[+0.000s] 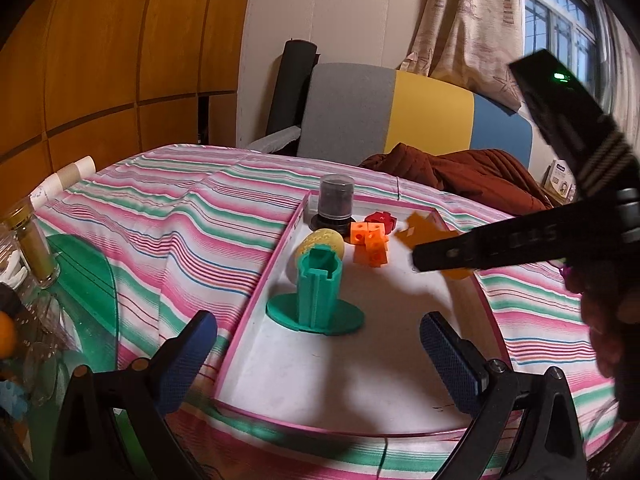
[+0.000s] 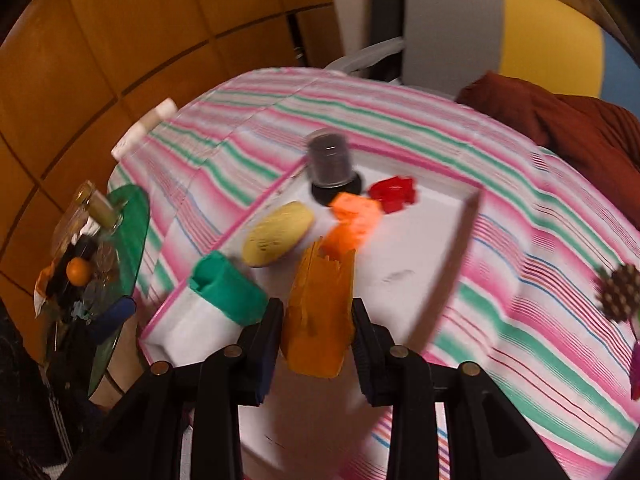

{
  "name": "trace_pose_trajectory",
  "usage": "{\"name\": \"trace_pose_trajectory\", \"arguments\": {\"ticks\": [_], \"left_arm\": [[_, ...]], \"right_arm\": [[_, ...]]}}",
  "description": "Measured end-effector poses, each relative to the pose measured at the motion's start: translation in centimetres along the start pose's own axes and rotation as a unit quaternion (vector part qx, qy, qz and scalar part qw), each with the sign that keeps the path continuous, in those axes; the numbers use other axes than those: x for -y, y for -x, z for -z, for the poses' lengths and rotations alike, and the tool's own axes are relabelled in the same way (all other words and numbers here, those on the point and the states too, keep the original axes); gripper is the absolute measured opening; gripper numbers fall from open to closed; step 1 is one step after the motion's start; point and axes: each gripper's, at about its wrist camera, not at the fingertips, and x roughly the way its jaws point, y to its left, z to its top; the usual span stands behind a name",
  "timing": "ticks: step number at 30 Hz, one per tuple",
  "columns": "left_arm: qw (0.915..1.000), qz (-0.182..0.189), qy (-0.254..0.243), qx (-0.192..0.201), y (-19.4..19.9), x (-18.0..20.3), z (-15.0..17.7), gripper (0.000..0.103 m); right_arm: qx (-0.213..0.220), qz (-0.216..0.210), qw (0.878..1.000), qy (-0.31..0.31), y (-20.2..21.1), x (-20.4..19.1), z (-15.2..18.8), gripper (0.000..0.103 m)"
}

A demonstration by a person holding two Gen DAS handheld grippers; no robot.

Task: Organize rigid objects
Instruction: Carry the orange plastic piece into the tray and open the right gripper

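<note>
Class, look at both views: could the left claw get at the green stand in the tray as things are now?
Probably yes. The left claw is open and empty, and the green stand stands upright straight ahead of it on bare tray floor; the right claw holds its orange piece off to the side.

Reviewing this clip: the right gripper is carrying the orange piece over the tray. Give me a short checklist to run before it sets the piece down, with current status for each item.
1. Right gripper shut on the orange piece: ok, both fingers press its sides.
2. Piece is over the white tray: ok.
3. Bare tray floor available near the front: ok.
4. Clearance from the green stand, yellow oval and orange cubes: cannot tell, the right wrist view is blurred.
5. Left gripper out of the way: ok, open and empty at the tray's near end.
6. Black-capped jar upright in the far corner: ok.
</note>
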Motion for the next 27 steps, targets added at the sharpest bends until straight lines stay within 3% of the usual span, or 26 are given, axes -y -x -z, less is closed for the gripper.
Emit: {"name": "trace_pose_trajectory", "arguments": {"ticks": [12,20,27], "left_arm": [[1.0000,0.000,0.008,-0.002,0.0,-0.3,-0.1,0.102],[0.9999,0.000,0.010,-0.006,0.0,-0.4,0.0,0.102],[0.9999,-0.001,0.013,-0.006,-0.1,-0.4,0.0,0.102]], "right_arm": [[-0.069,-0.030,0.997,-0.034,-5.7,-1.1,-1.1,0.032],[-0.036,0.034,0.998,-0.041,-6.7,-0.3,-2.7,0.033],[-0.013,-0.013,0.996,-0.092,-4.9,1.2,-1.7,0.033]]}}
